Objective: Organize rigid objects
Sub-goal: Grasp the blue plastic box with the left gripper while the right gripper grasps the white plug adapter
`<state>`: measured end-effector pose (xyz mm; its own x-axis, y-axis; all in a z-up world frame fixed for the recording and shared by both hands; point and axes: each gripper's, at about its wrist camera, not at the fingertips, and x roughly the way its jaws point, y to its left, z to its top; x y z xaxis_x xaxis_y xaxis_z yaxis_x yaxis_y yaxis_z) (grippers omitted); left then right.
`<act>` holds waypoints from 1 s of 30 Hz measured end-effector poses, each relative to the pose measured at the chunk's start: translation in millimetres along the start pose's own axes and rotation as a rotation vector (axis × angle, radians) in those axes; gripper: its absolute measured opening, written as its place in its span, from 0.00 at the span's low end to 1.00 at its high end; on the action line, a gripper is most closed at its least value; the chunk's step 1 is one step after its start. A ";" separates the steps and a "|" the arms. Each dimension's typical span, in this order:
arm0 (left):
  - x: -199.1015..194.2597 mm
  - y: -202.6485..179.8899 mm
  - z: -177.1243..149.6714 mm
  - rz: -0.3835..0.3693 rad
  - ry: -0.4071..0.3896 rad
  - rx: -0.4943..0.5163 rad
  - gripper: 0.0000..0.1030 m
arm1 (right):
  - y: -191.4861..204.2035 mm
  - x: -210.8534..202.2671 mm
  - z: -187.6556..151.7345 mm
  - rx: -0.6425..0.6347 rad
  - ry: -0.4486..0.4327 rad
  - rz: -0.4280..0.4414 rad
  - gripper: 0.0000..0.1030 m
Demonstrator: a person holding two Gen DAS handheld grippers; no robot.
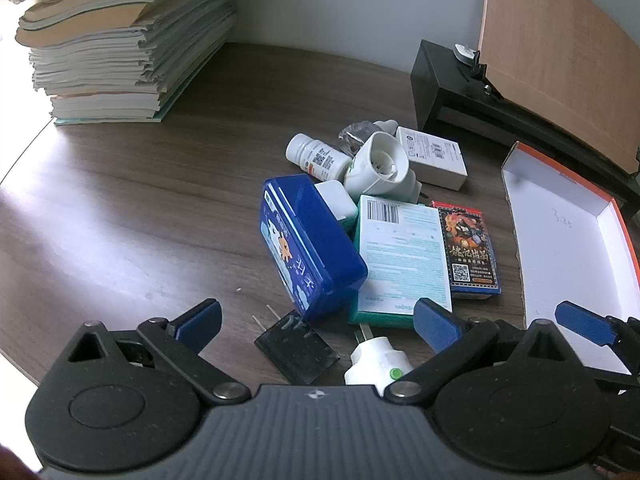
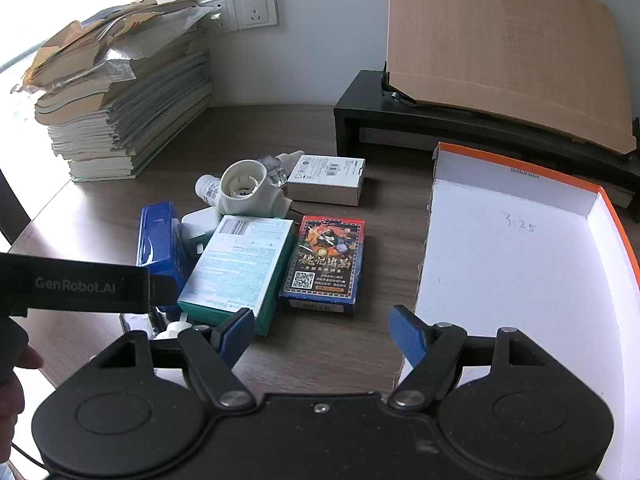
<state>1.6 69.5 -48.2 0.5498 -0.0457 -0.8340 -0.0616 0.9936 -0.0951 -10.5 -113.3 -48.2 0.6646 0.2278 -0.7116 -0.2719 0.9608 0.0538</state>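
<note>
Both jaws gape empty; bare desk point(image 2: 352, 344) separates card deck point(image 2: 326, 258) from tray's edge point(image 2: 426, 240)

The left wrist camera is looking forward and down over its fingers from low and close to the near edge of the pile, with the blue tin point(image 1: 310, 240) right ahead. The right wrist camera is sitting further right and slightly higher, facing the same way, with the card box point(image 2: 326, 262) ahead. Both views are sharing the pile, the paper stack point(image 1: 124, 44) far left, the tray point(image 2: 516, 272) right and the black stand point(image 2: 400, 120) beyond.
</note>
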 end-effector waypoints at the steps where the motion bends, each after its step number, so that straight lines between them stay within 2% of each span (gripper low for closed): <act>1: 0.1 0.3 0.4 0.000 0.000 0.000 1.00 | -0.1 0.2 0.3 0.000 0.000 0.000 0.85; 19: 3.0 15.3 -0.2 0.015 -0.006 -0.036 1.00 | 0.0 2.5 -3.3 0.000 0.008 -0.007 0.85; 24: 7.0 20.4 6.3 0.042 -0.032 -0.066 1.00 | -3.8 4.0 -5.7 0.008 0.009 -0.007 0.85; 30: 20.7 18.1 23.7 0.039 -0.063 -0.082 1.00 | -5.6 5.7 -6.9 0.013 0.015 -0.008 0.85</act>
<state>31.6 88.9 -54.4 0.5968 0.0024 -0.8024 -0.1511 0.9824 -0.1094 -10.0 -118.5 -57.4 0.6562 0.2178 -0.7225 -0.2575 0.9646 0.0569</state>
